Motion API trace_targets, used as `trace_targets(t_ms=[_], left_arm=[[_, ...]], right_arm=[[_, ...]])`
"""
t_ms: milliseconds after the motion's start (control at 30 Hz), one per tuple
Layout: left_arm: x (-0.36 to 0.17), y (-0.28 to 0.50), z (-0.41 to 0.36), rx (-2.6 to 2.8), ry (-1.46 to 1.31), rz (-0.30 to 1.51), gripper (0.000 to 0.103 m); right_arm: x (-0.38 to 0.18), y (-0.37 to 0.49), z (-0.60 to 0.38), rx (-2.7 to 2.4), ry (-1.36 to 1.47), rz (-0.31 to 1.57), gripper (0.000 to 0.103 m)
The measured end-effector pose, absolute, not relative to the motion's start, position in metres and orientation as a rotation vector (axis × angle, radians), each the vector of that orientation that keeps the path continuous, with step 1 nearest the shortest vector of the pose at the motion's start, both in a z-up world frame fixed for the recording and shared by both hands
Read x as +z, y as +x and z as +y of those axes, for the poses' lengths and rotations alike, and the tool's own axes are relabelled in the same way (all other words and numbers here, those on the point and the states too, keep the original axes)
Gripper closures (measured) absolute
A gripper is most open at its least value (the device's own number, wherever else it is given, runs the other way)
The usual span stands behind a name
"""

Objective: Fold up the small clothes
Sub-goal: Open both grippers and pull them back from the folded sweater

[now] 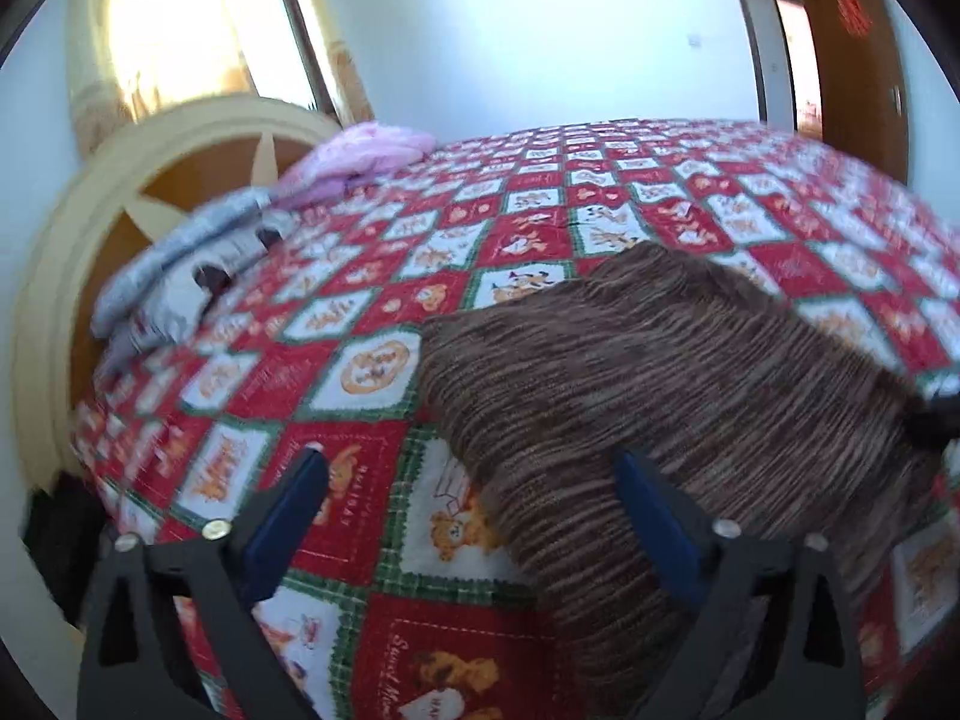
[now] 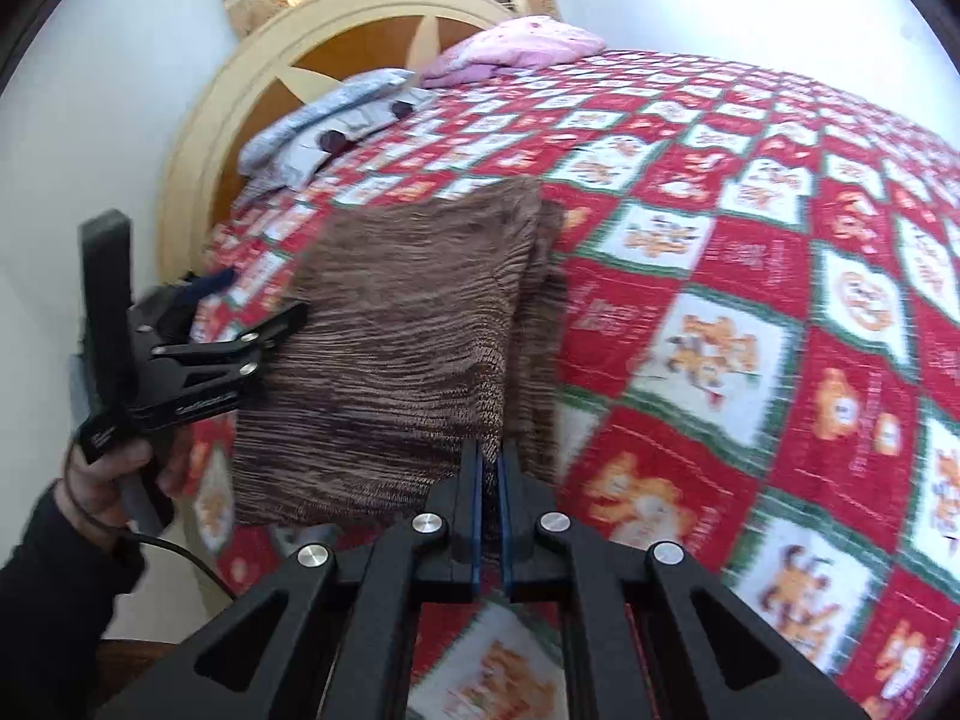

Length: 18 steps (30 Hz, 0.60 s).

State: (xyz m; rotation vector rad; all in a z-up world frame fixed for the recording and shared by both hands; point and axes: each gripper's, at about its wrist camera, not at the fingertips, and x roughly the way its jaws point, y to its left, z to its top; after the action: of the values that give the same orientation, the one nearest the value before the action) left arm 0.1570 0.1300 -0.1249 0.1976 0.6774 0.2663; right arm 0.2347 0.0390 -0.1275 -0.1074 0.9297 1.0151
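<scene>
The brown knit (image 2: 408,324) lies folded on the quilt (image 2: 750,276) of a bed, toward the near edge, its ribbed top layer doubled over with a second layer showing along its right side in the right wrist view. The right tool (image 2: 491,468) has its blue pads pressed together on the near corner of the knit, pinching the cloth edge, which rises to it. The left tool (image 1: 474,480) is spread wide, with nothing between its pads; in its own view its right finger (image 1: 654,516) stands over the knit (image 1: 660,372) and its left finger over bare quilt (image 1: 336,276). From the right wrist view the left tool (image 2: 252,324) is seen at the left edge of the knit, held by a hand (image 2: 114,480) in a dark sleeve (image 2: 54,600), a cable trailing below it. Toward the head of the bed a grey garment (image 1: 180,270) and a pink one (image 1: 366,150) lie piled against the rounded headboard (image 1: 78,240), well apart from the knit. Behind the headboard a curtained window (image 1: 180,30) shows bright, and a wooden door (image 1: 852,42) stands at the far right in the left wrist view
</scene>
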Motion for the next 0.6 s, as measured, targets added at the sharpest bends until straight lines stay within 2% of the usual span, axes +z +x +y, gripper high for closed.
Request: trace_targets(t_ms=[133, 233, 267, 300, 333, 467, 600], left_arm=[[-0.139, 0.163, 0.126, 0.286, 0.222, 0.687, 0.002], [-0.141, 0.158, 0.125, 0.309, 0.221, 0.660, 0.002], [-0.139, 0.157, 0.125, 0.310, 0.225, 0.663, 0.002], [-0.136, 0.155, 0.125, 0.307, 0.222, 0.670, 0.002], [-0.133, 0.152, 0.125, 0.307, 0.219, 0.676, 0.002], [-0.115, 0.130, 0.119, 0.297, 0.219, 0.666, 0.002], [-0.094, 0.107, 0.115, 0.266, 0.170, 0.638, 0.002]], right_arm=[[-0.164, 0.247, 0.047, 0.989, -0.102, 1.001, 0.100], [-0.166, 0.254, 0.042, 1.010, -0.043, 1.022, 0.099], [-0.166, 0.254, 0.040, 1.013, -0.036, 1.027, 0.094], [-0.165, 0.253, 0.037, 1.004, -0.029, 1.033, 0.079], [-0.162, 0.251, 0.031, 0.971, -0.028, 1.036, 0.073], [-0.139, 0.229, 0.006, 0.930, 0.011, 0.966, 0.071], [-0.111, 0.198, -0.018, 0.885, 0.041, 0.844, 0.054]])
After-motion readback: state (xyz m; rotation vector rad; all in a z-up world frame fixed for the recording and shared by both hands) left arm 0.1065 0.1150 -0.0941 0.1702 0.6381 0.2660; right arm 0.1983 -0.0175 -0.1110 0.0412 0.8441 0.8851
